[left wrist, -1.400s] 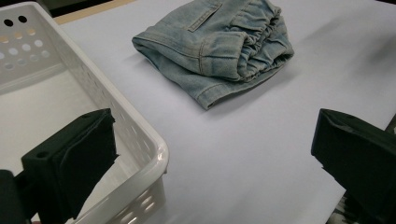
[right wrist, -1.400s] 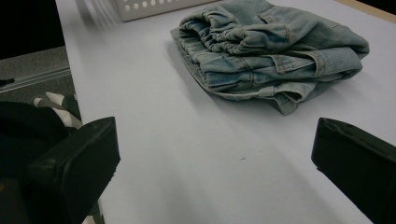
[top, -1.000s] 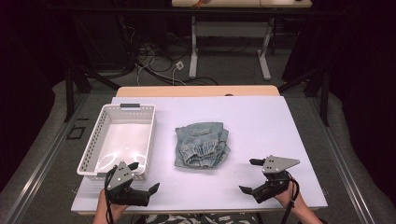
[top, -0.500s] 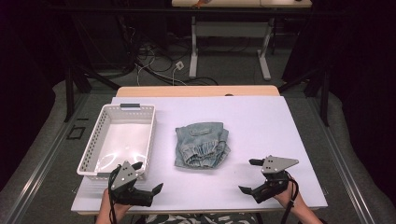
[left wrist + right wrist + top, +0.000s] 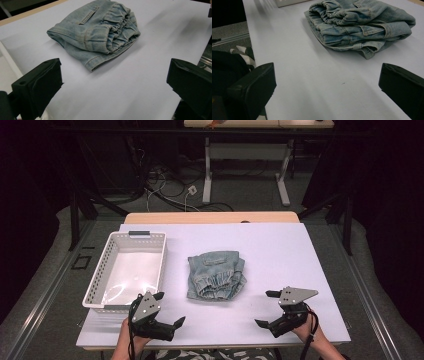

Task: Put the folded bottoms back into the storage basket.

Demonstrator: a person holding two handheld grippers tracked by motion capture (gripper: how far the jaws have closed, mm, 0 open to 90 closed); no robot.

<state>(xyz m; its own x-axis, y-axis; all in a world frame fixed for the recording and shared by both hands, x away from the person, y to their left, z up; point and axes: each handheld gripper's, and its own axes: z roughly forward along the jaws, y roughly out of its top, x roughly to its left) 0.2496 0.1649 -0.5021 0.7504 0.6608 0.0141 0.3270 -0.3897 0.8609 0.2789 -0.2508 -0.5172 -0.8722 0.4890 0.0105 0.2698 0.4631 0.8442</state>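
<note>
A folded pair of light blue jeans (image 5: 216,275) lies in the middle of the white table (image 5: 280,250), its elastic waistband bunched toward the front. A white perforated basket (image 5: 126,270) stands to its left with nothing in it. My left gripper (image 5: 169,309) hovers open near the front edge, right of the basket's near corner. In the left gripper view the jeans (image 5: 100,32) lie ahead of the spread jaws. My right gripper (image 5: 265,309) is open at the front right, and the jeans (image 5: 362,25) lie ahead of it too.
The table's front edge runs just below both hands. A wooden strip (image 5: 210,217) borders the far side. Beyond it, cables (image 5: 170,190) and desk legs (image 5: 207,170) crowd the dark floor. White tabletop stretches to the right of the jeans.
My left gripper has shifted to the right along the front edge, toward the jeans. The right gripper and the jeans have stayed put.
</note>
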